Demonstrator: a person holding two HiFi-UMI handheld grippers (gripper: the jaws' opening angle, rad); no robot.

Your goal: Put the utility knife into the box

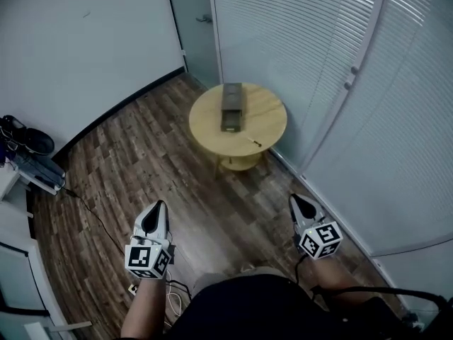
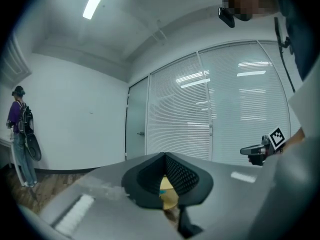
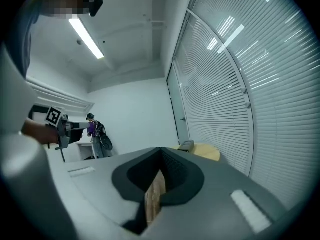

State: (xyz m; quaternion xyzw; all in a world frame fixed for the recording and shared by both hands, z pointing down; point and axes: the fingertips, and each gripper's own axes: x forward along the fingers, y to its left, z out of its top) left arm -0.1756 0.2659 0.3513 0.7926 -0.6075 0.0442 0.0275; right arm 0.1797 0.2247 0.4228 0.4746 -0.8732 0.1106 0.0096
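Two grippers hang in front of the person, and both are closed with nothing in them: the left gripper (image 1: 157,205) and the right gripper (image 1: 295,199) each have their tips pressed together. Both are well apart from the round table (image 1: 272,112) across the wood floor (image 1: 141,154). The long grey box (image 1: 231,107) lies on the table. A thin little thing near the table's front edge, just beside the box, is likely the utility knife (image 1: 251,141), but it is too small to be sure. The job has not started, so the first step is to walk up close. One gripper should open before it gets there, come down over the middle of the knife and squeeze gently. Go slowly so the knife does not slide off the edge.
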